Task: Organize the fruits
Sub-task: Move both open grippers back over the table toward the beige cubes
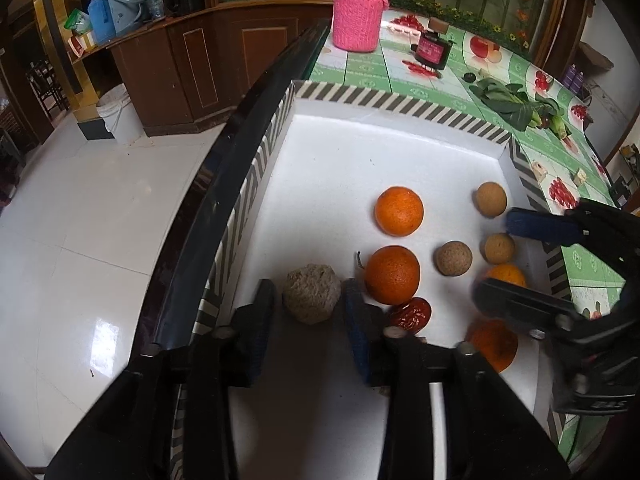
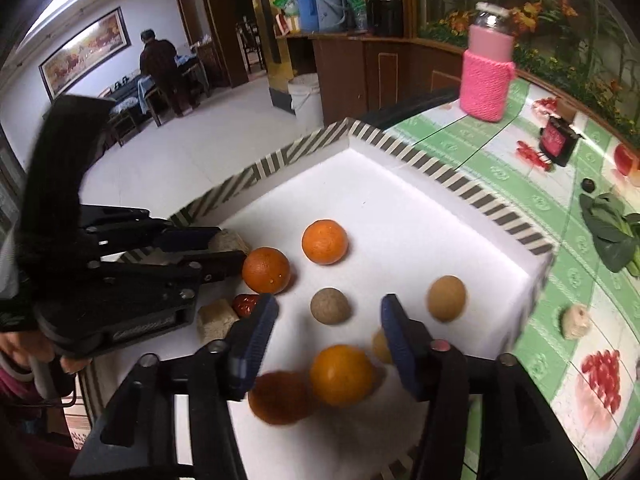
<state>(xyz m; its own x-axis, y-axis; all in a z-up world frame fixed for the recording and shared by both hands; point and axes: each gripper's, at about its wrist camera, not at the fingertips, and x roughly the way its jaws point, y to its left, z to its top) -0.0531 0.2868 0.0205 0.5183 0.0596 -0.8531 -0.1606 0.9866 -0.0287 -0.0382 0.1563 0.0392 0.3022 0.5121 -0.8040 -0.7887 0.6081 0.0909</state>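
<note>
Red date (image 1: 411,315) lengthwise toward oranges, R of beige lump (image 1: 312,293).

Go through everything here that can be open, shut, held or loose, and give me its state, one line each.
Left gripper: open, fingers either side of a rough beige lump, not clamped.
Right gripper: open over the oranges, holding nothing.
Oranges: loose in the white tray.
Red date: loose in the tray.
Pink-sleeved jar: upright on the table; lid state hidden.
Greens: lying on the table.
</note>
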